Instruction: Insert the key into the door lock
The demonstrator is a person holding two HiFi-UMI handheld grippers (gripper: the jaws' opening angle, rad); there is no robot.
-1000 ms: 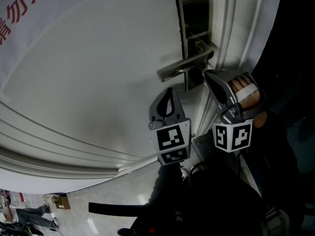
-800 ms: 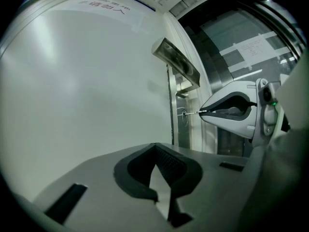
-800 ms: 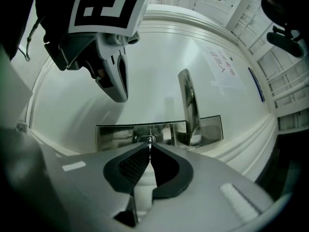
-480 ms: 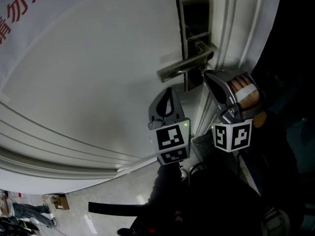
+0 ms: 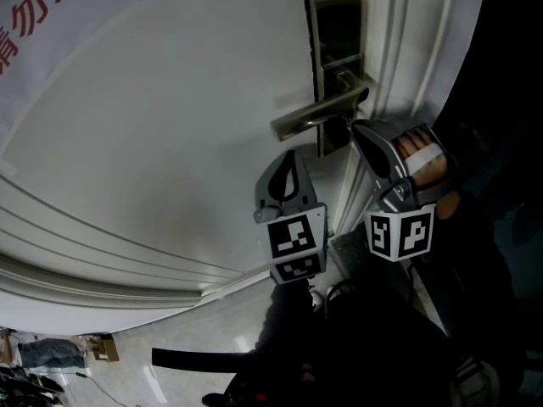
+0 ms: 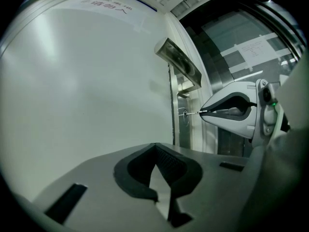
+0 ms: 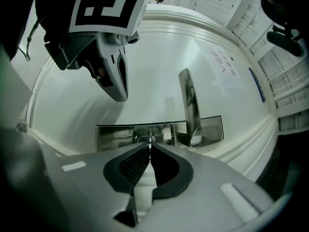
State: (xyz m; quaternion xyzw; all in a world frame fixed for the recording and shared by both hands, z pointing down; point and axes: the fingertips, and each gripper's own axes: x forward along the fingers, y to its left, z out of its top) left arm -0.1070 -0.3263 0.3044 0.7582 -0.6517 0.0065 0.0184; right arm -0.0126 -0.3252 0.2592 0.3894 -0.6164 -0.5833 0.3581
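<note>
1. We see the right tool (image 7: 149,151) clenched on a thin silver metal key (image 7: 149,143). Its ribbed black pads press flat against the blade, which sticks out ahead of the tips.
2. The key's tip reaches the small round keyhole (image 7: 147,138) in the tall brushed-metal lock plate (image 5: 333,24). The plate sits close to the right edge of the smooth white door (image 5: 170,125).
3. We cannot tell how deep the blade sits, because the pads and glare on the plate cover that spot.
4. A straight, square-edged metal lever handle (image 5: 318,113) juts from the plate just above the keyhole, its surface polished and reflective.
5. The left tool (image 6: 155,149) is clenched, its dark textured pads meeting at the tips. It hangs near the door, below the lever and apart from the lock.
6. Both tools have matte grey, rounded shells, and each carries a white cube with black square markers (image 5: 400,234).
7. A hand (image 5: 427,166) behind the right tool is mostly lost in shadow.
8. Red characters (image 5: 25,24) at the door's upper left corner are cut off by the frame and we cannot read them.
9. The lower part of the head view is too dark to make out.
</note>
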